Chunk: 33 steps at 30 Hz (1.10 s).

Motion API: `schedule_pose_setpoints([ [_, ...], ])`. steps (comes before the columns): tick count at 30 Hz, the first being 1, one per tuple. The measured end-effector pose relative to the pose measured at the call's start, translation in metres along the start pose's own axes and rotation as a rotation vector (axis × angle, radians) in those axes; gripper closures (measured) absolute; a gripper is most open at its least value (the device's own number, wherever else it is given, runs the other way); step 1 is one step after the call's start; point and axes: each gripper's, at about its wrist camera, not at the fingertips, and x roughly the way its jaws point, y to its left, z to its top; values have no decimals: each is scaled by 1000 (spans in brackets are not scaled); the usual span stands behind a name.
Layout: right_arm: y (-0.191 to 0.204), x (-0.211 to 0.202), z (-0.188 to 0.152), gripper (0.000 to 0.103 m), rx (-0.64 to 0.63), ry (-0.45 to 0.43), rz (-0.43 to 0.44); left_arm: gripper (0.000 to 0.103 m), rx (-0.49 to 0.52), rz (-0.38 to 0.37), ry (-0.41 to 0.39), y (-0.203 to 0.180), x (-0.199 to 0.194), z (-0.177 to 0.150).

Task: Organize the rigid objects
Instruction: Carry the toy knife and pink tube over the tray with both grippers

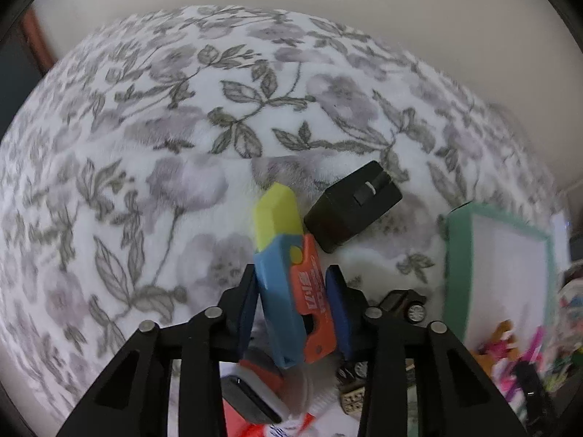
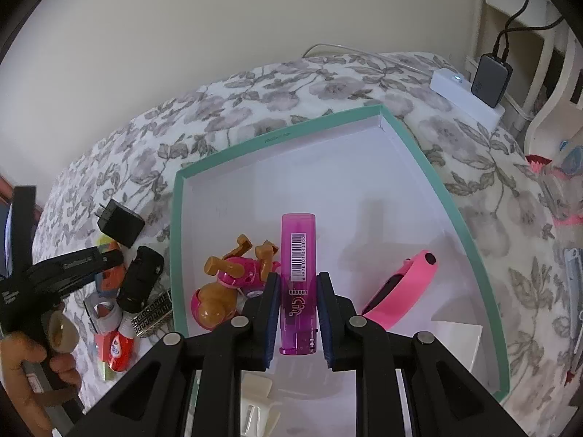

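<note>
My left gripper (image 1: 291, 273) is shut on a blue and yellow block with an orange side piece (image 1: 280, 255), tilted above the floral bedspread. A black charger plug (image 1: 353, 207) lies just beyond it. In the right wrist view the left gripper (image 2: 105, 260) hangs over a pile of small items left of the teal box (image 2: 277, 138). My right gripper (image 2: 298, 276) is shut on a purple lighter (image 2: 298, 255) over the box's white floor. A pink and brown toy dog (image 2: 233, 284) and a pink wristband (image 2: 400, 287) lie inside the box.
The pile holds the black plug (image 2: 120, 225), a black toy car (image 2: 140, 280), a tape roll (image 2: 104, 313), a patterned clip (image 2: 153, 315) and a red tube (image 2: 116, 349). A dark power bank (image 2: 490, 80) sits on a white device at the back right. A person's hand (image 2: 22, 360) holds the left gripper.
</note>
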Motion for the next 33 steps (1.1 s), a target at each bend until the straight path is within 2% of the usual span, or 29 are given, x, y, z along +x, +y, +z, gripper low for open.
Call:
schedule_pose_setpoints([
  [2, -1, -2, 0, 82, 5, -3, 4, 70, -30, -26, -16, 5, -10, -2],
  [3, -2, -2, 1, 82, 8, -4, 6, 78, -37, -39, -35, 5, -17, -3],
  [4, -2, -3, 1, 82, 12, -5, 9, 80, -42, -50, -46, 5, -22, -4],
  [12, -8, -8, 1, 82, 33, -13, 21, 80, -72, -113, -132, 8, -62, -5],
  [17, -12, -15, 4, 82, 48, -34, 31, 80, -69, -152, -216, 1, -94, -2],
  [24, -23, -41, 13, 82, 71, -119, 13, 80, 27, -300, -351, -51, -159, -10],
  [28, -37, -55, 18, 82, 110, -175, -12, 80, 92, -340, -341, -89, -160, -22],
  [33, -63, -66, 23, 82, 143, -222, -104, 80, 186, -322, -266, -134, -134, -44],
])
